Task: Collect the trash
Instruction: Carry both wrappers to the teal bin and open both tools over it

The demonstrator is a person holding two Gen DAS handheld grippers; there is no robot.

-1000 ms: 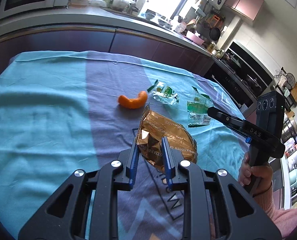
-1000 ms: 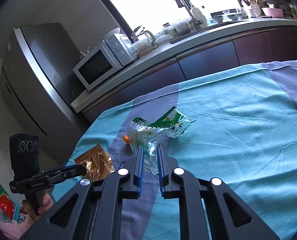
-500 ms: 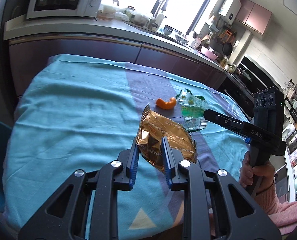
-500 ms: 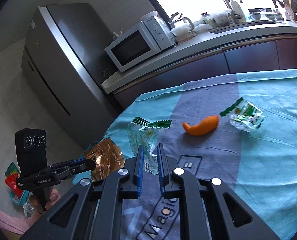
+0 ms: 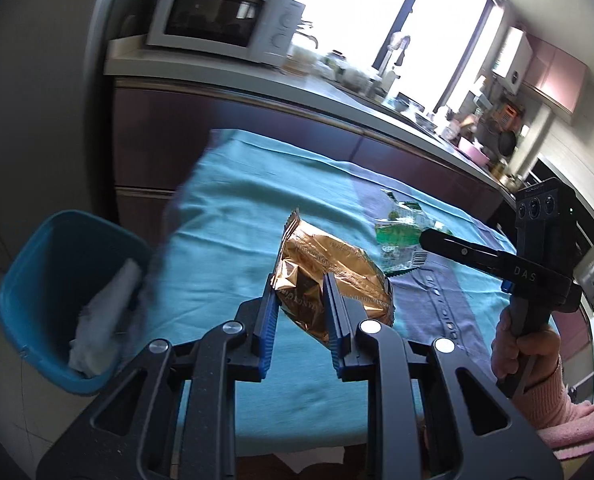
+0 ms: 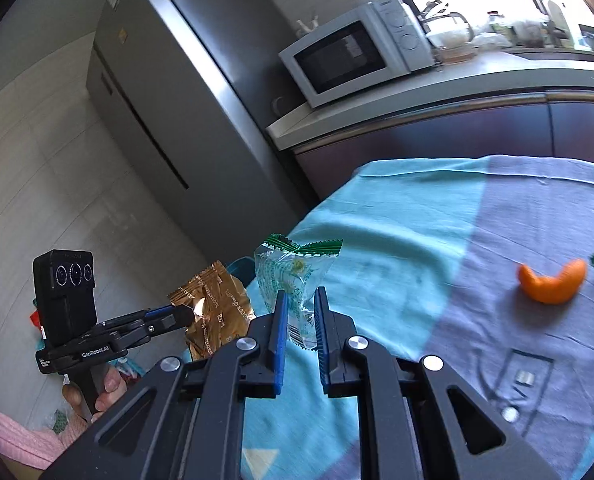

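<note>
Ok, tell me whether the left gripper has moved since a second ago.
Yes. The left gripper, shut on the gold wrapper, has swung leftward past the tablecloth's edge toward the blue bin.

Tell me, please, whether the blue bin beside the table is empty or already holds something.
Not empty: the blue bin stands open-topped, and crumpled white paper lies inside against its wall.

Bin [image 5: 37,280] left of table [image 5: 225,216] — tissue [image 5: 101,316] inside.

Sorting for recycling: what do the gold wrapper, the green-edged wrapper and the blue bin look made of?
Gold wrapper: likely metallised foil film, glossy, sharply creased. Green-edged wrapper: thin clear plastic film; tablecloth shows through. Blue bin: apparently moulded plastic, smooth, matte.
</note>
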